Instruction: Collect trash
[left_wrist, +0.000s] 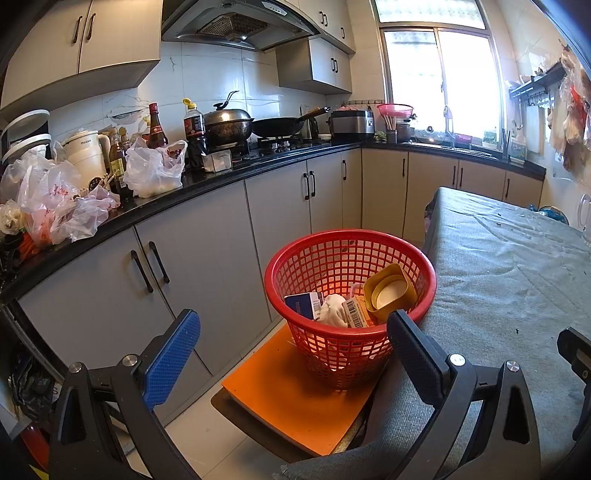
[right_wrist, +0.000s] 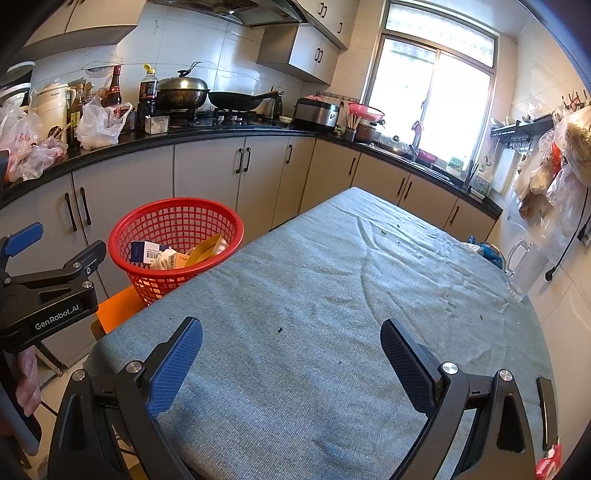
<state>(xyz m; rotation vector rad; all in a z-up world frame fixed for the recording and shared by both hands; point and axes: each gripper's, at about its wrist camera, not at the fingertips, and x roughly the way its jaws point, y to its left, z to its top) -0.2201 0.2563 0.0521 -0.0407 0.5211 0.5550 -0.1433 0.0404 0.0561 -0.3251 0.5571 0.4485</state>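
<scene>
A red mesh basket (left_wrist: 321, 258) stands on an orange stool (left_wrist: 288, 406) at the left edge of a table covered in grey-blue cloth (right_wrist: 332, 295). In it lie a yellow tub (left_wrist: 388, 295), a crumpled white tissue (left_wrist: 332, 314), a blue-and-white carton (left_wrist: 304, 303) and a barcoded box (left_wrist: 355, 313). My left gripper (left_wrist: 291, 343) is open and empty, just short of the basket. My right gripper (right_wrist: 291, 350) is open and empty over the cloth. The basket also shows in the right wrist view (right_wrist: 177, 221), with the left gripper's body (right_wrist: 48, 291) beside it.
A black counter (left_wrist: 207, 184) with grey cabinets runs along the left and back, crowded with plastic bags (left_wrist: 151, 170), bottles, a wok (left_wrist: 280, 125) and a rice cooker (left_wrist: 351, 123). A glass jug (right_wrist: 524, 269) stands at the table's far right. A red packet (right_wrist: 550, 461) shows at the bottom right.
</scene>
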